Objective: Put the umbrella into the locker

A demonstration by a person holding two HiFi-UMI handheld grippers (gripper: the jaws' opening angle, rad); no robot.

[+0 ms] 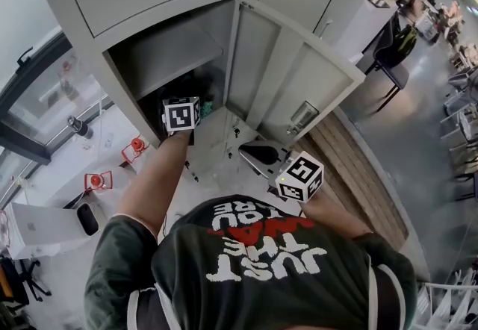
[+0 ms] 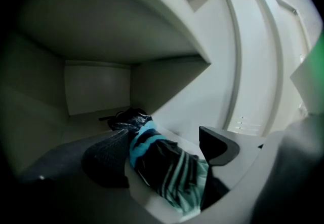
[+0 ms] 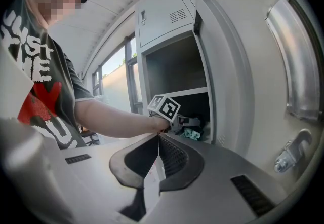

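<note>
While the grey sheet-metal locker [image 1: 149, 60] fills the head view from 10 to 1 o'clock, its flat door [image 1: 299, 75] stands open toward 2 o'clock, with folded ribs on its inner face. A white table [image 1: 60, 172] sits at 8 o'clock and dark chairs [image 1: 392, 60] stand at 2 o'clock. Inside the compartment, a flat shelf [image 2: 126, 30] roofs the lower space. The left gripper [image 2: 161, 137] is under it, its dark dimpled pads [image 2: 104, 159] pinching the folded umbrella [image 2: 162, 164]. The umbrella is a crumpled roll of shiny black fabric with teal stripes, pointing toward 11 o'clock into the compartment. The right gripper [image 3: 158, 142] hangs outside beside the door, jaws pressed together on nothing. In its view, a bright metal latch [image 3: 291, 154] shows at 4 o'clock.
</note>
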